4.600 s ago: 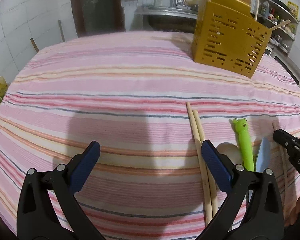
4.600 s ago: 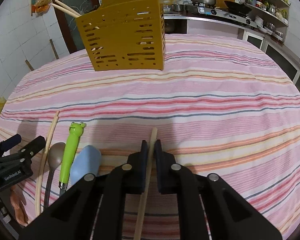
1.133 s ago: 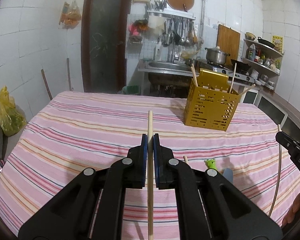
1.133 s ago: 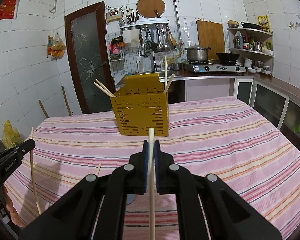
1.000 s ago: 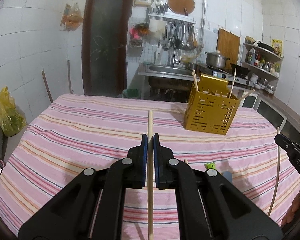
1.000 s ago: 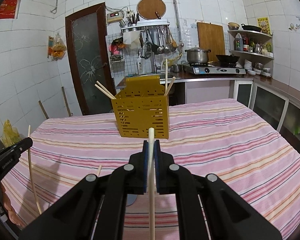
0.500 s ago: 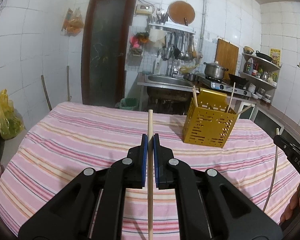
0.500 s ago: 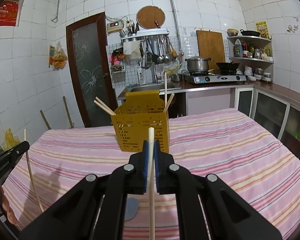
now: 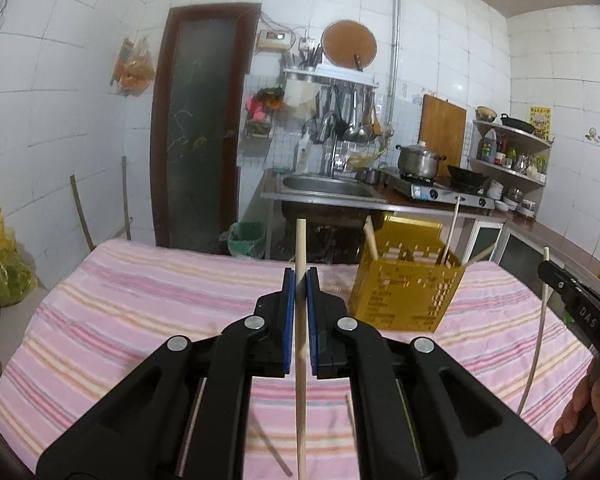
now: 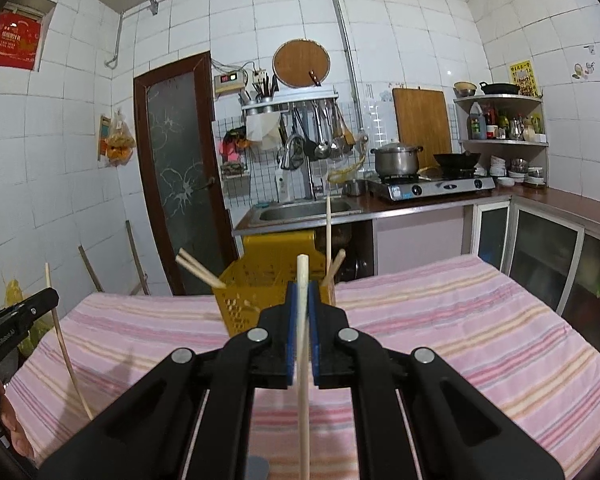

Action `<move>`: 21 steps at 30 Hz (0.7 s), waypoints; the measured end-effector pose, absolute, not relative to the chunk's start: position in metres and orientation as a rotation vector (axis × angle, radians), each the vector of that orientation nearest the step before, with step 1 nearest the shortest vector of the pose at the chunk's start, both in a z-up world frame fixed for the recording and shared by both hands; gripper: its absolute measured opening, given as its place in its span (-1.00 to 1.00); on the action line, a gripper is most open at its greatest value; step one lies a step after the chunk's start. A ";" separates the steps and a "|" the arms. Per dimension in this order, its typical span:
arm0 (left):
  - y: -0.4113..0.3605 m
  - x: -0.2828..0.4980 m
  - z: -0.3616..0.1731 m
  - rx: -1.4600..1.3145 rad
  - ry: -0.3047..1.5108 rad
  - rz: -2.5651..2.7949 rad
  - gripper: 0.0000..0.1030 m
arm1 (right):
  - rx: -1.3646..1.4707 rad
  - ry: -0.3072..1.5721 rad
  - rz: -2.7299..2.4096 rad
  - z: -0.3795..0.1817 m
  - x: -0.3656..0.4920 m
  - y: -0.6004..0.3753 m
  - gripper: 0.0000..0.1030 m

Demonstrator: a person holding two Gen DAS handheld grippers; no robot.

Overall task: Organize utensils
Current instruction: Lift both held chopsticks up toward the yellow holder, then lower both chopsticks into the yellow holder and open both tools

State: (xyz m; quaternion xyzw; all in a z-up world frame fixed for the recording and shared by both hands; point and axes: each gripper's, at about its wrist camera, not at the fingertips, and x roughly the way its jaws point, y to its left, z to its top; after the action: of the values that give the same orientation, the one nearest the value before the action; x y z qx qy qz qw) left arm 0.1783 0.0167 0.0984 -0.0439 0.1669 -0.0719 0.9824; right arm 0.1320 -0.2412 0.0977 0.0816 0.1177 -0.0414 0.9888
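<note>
The yellow utensil basket (image 9: pixel 404 296) stands upright on the striped tablecloth (image 9: pixel 140 312), toward its far side. It sits lower in both views than half a second ago, more of the wall shows above it, and both grippers have risen and tipped up. From the right wrist the basket (image 10: pixel 252 292) is straight ahead, partly hidden by the gripper's tips.

Each pair of tongs is clamped on one chopstick. The left gripper (image 9: pixel 301 280) has its blue pads pressed on a wooden chopstick (image 9: pixel 300 344) that runs up between them and pokes out past the tips. The right gripper (image 10: pixel 302 294) grips its own chopstick (image 10: pixel 303 380) the same way. Neither grip has changed since the earlier frames.

Counted: two grippers and two held chopsticks. About four chopsticks stand in the basket, two leaning out to its left (image 10: pixel 196 268) and two more at its right side (image 10: pixel 329 232). One loose chopstick (image 9: pixel 350 412) lies on the cloth nearer than the basket. The green-handled utensil seen a second ago nearer than the basket is now out of sight below the left gripper.

Beyond the basket are one sink (image 10: pixel 304 210) and one steel pot (image 10: pixel 396 160).
</note>
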 end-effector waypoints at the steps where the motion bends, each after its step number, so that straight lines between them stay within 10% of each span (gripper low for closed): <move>1: 0.014 0.181 0.104 -0.088 0.327 -0.150 -0.91 | 0.167 0.228 -0.082 0.101 0.135 -0.242 -0.88; 21: -0.085 0.290 0.216 -0.108 0.030 -0.297 -0.91 | 0.194 -0.102 -0.118 0.195 0.249 -0.259 -0.89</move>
State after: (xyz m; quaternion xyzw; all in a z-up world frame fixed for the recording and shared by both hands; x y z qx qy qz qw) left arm 0.2898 -0.0851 0.2159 -0.0536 0.0150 -0.1479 0.9874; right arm 0.2488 -0.2591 0.1953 0.0967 -0.0507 -0.0586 0.9923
